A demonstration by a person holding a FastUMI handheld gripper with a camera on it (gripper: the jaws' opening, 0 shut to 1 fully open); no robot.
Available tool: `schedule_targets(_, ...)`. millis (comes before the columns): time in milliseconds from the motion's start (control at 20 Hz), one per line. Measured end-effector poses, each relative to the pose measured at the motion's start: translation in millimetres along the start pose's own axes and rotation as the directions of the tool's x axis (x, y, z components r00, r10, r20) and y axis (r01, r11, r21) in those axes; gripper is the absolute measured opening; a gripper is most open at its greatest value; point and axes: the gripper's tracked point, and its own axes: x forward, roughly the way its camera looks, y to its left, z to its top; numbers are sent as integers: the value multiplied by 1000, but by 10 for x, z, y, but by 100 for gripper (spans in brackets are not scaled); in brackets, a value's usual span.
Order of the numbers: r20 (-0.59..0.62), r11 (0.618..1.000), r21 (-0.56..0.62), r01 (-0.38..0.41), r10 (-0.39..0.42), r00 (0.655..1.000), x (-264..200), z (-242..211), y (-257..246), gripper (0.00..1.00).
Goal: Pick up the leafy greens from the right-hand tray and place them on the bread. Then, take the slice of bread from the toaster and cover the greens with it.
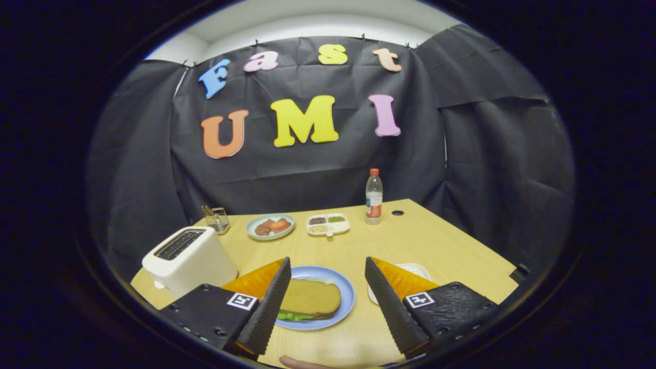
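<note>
A brown slice of bread (pixel 310 297) lies on the blue plate (pixel 346 292), covering leafy greens (pixel 295 316) whose edge pokes out at its near side. The plate sits between and just ahead of my fingers. My gripper (pixel 328 274) is open, holding nothing, raised above the table. The white toaster (pixel 187 260) stands left of the plate, its slots dark. A white tray (pixel 416 270) shows behind my right finger, mostly hidden.
Farther back on the wooden table (pixel 435 241) are a pale plate with red and brown food (pixel 270 226), a divided white dish of seasonings (pixel 328 224), a plastic bottle (pixel 373 198) and a small wire holder (pixel 218 219). A fingertip (pixel 302 363) shows at the near edge.
</note>
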Motion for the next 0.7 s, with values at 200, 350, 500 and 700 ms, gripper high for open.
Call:
schedule_targets(200, 107, 999, -34, -15, 18, 994, -650, 319, 73, 93)
schedule_targets(350, 161, 998, -52, -38, 46, 986, -1123, 479, 134, 93)
schedule_targets(500, 225, 998, -68, -15, 30, 974, -1514, 611, 128, 93)
schedule_targets(700, 246, 996, -84, -19, 39, 968, -1777, 542, 202, 93)
